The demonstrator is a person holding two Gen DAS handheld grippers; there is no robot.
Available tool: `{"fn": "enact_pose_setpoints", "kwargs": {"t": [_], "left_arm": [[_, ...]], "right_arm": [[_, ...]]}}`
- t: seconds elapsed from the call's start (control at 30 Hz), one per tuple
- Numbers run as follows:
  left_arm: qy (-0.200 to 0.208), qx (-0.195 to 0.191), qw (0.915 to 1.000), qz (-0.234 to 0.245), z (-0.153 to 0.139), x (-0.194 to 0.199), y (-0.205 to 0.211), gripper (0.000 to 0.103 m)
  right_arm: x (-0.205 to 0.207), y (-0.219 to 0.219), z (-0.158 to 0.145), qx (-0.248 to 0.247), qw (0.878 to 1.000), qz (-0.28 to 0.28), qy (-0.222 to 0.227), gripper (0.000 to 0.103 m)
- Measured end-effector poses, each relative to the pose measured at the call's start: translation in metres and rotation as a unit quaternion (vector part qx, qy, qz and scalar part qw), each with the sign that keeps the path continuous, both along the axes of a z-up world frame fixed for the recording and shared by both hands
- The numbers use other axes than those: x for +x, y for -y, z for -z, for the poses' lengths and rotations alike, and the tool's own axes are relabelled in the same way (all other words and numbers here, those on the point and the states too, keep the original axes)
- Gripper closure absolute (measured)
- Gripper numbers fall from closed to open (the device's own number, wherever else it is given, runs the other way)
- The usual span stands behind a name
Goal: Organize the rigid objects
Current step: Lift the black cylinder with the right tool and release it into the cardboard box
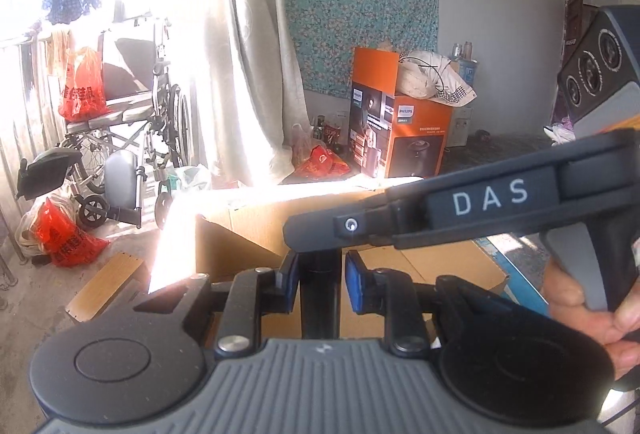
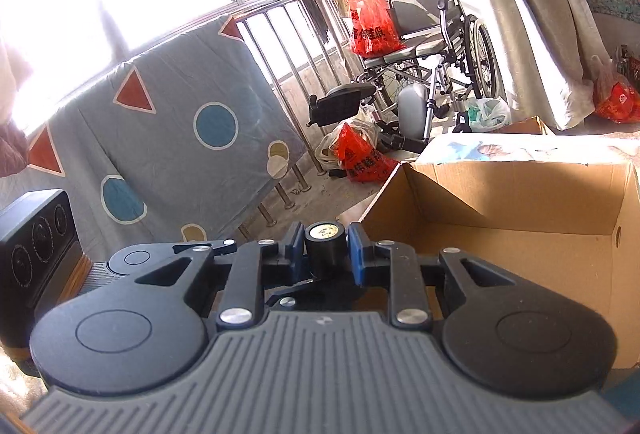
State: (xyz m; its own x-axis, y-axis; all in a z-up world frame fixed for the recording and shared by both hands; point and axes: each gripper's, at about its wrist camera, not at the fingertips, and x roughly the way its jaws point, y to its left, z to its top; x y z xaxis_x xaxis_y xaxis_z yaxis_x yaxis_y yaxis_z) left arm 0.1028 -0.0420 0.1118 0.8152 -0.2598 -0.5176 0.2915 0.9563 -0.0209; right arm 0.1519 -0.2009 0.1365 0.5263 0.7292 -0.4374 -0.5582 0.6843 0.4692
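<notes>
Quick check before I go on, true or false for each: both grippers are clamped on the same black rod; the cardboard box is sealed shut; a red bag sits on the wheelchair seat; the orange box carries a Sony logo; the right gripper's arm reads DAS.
1. Both the left gripper and the right gripper are clamped on the black rod. True.
2. The cardboard box is sealed shut. False: its top is open, and the part of the inside in view looks empty.
3. A red bag sits on the wheelchair seat. True.
4. The orange box carries a Sony logo. False: it reads Philips.
5. The right gripper's arm reads DAS. True.
</notes>
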Motion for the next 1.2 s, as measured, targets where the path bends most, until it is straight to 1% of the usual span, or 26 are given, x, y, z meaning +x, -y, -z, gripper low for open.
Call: {"fn": "enact_pose_setpoints", "kwargs": {"t": [0.1, 0.17, 0.23, 0.33, 0.43, 0.6, 0.7, 0.8, 0.83, 0.87, 0.9, 0.93, 1.07, 1.2], "left_arm": [[-0.039, 0.013, 0.9990, -0.017, 0.014, 0.040, -0.010, 0.077], [-0.059, 0.023, 0.9978, -0.020, 0.025, 0.057, -0.012, 0.077], [-0.086, 0.031, 0.9955, -0.026, 0.040, 0.072, -0.018, 0.077], [-0.103, 0.045, 0.9932, -0.032, 0.052, 0.087, -0.024, 0.077], [-0.110, 0.043, 0.9924, -0.033, 0.056, 0.093, -0.030, 0.077], [-0.104, 0.047, 0.9929, -0.033, 0.056, 0.092, -0.030, 0.077], [-0.102, 0.050, 0.9929, -0.035, 0.056, 0.093, -0.029, 0.077], [-0.098, 0.052, 0.9932, -0.034, 0.056, 0.091, -0.026, 0.076], [-0.095, 0.053, 0.9935, -0.034, 0.055, 0.089, -0.025, 0.075], [-0.093, 0.052, 0.9937, -0.033, 0.054, 0.088, -0.025, 0.075], [-0.092, 0.051, 0.9939, -0.032, 0.053, 0.087, -0.025, 0.075], [-0.090, 0.049, 0.9943, -0.031, 0.051, 0.087, -0.025, 0.075], [-0.071, 0.038, 0.9963, -0.027, 0.039, 0.077, -0.027, 0.073], [-0.048, 0.020, 0.9984, -0.022, 0.023, 0.055, -0.029, 0.070]], "right_arm": [[0.049, -0.013, 0.014, 0.004, 0.998, -0.008, -0.066, 0.081], [0.084, -0.023, 0.034, 0.001, 0.993, -0.008, -0.119, 0.081], [0.108, -0.030, 0.056, -0.006, 0.986, -0.007, -0.166, 0.081], [0.136, -0.040, 0.085, -0.014, 0.977, -0.002, -0.213, 0.081], [0.161, -0.054, 0.110, -0.031, 0.968, 0.000, -0.249, 0.082], [0.197, -0.076, 0.141, -0.077, 0.961, 0.007, -0.265, 0.082], [0.218, -0.085, 0.151, -0.068, 0.960, 0.017, -0.271, 0.081], [0.233, -0.096, 0.158, -0.071, 0.961, 0.026, -0.265, 0.078], [0.239, -0.100, 0.161, -0.073, 0.961, 0.025, -0.266, 0.073], [0.241, -0.103, 0.162, -0.075, 0.960, 0.028, -0.268, 0.064], [0.244, -0.103, 0.164, -0.075, 0.960, 0.034, -0.267, 0.060], [0.245, -0.104, 0.164, -0.075, 0.961, 0.035, -0.264, 0.056], [0.237, -0.091, 0.152, -0.061, 0.963, 0.039, -0.258, 0.055], [0.214, -0.064, 0.116, -0.032, 0.972, 0.048, -0.230, 0.055]]}}
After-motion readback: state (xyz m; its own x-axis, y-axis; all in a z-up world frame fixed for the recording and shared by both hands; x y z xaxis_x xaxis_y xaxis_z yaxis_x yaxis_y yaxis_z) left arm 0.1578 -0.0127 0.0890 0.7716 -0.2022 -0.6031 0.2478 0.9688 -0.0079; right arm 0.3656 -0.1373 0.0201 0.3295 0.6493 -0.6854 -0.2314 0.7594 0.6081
